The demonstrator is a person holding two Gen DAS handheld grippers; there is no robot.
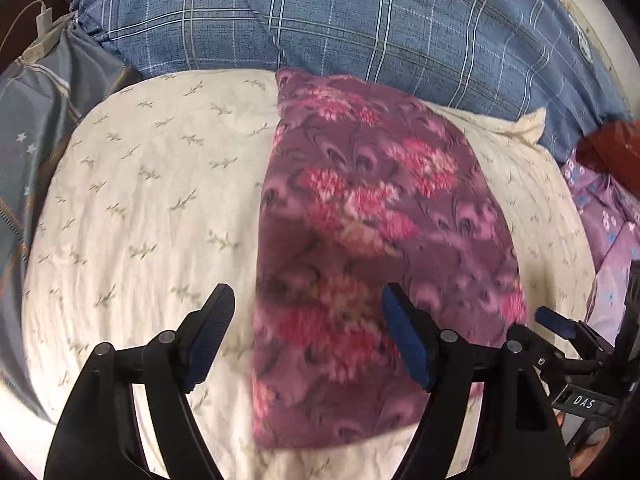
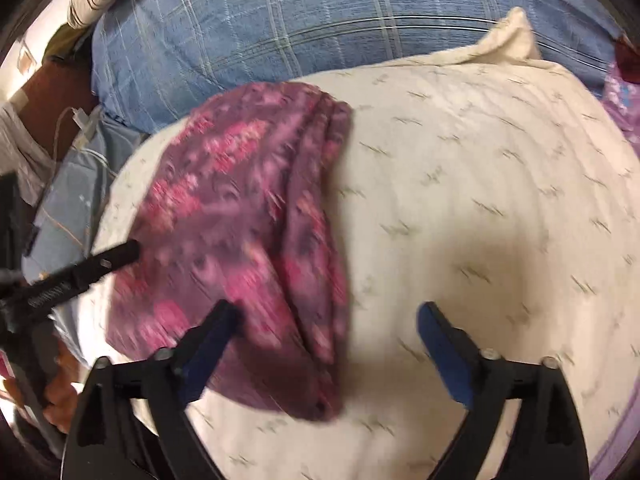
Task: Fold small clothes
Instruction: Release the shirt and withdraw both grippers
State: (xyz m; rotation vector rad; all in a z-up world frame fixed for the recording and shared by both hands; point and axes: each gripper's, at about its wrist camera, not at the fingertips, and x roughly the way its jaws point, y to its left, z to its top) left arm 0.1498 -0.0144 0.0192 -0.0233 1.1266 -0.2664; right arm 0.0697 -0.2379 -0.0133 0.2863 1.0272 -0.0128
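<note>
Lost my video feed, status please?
Left gripper open, empty. Right gripper open, empty. Purple floral garment folded on cream pillow. Nothing blocking.

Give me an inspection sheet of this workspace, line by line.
Surface: cream pillow with small leaf print, wrinkled.
Job's things: purple floral garment, folded into a long strip, lying flat on the pillow.
Clutter: lilac flowered cloth and red cloth off the pillow's right side.
Grippers: left gripper open, empty, over the garment's near end; right gripper open, empty, beside the garment's edge.
Cables: white charger and cord at far left.
Surroundings: blue plaid bedding behind; grey star-print fabric left.
</note>
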